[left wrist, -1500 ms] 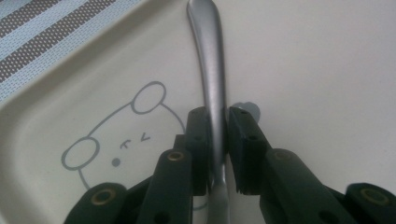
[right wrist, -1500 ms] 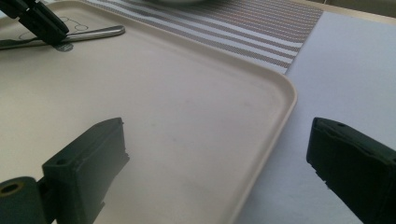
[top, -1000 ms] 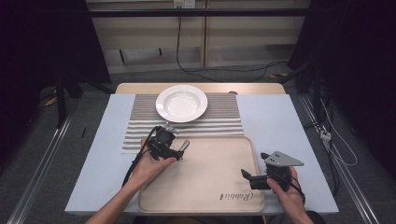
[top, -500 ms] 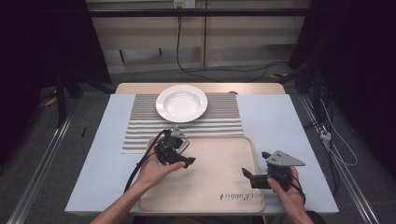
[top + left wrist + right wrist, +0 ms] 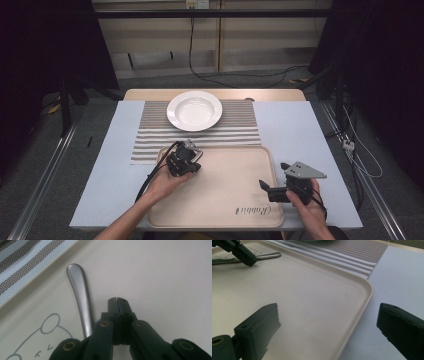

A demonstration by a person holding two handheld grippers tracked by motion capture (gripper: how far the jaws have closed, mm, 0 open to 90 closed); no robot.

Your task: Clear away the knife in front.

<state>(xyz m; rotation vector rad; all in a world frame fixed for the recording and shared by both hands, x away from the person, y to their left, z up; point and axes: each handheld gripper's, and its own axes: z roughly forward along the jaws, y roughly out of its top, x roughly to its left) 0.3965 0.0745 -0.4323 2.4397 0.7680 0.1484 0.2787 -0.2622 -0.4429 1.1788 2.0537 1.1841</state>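
Our left claw (image 5: 116, 301) has just closed, pressed together empty, spoon (image 5: 79, 297) lying just beside it; our right claw (image 5: 324, 327) is spread over the tray (image 5: 317, 302).

The left tool (image 5: 189, 161) has just closed, its jaws meeting on nothing; the right tool (image 5: 267, 189) stands wide open.

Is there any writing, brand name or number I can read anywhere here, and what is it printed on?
"Rabbit" - dark script printed on the beige rectangular plastic tray, near its front edge; in the high view it reads upside down.
A line drawing, apparently of an animal, is printed on the same tray, seen in the left gripper view; it carries no letters.
The white round plate and the grey-striped placemat show no writing.
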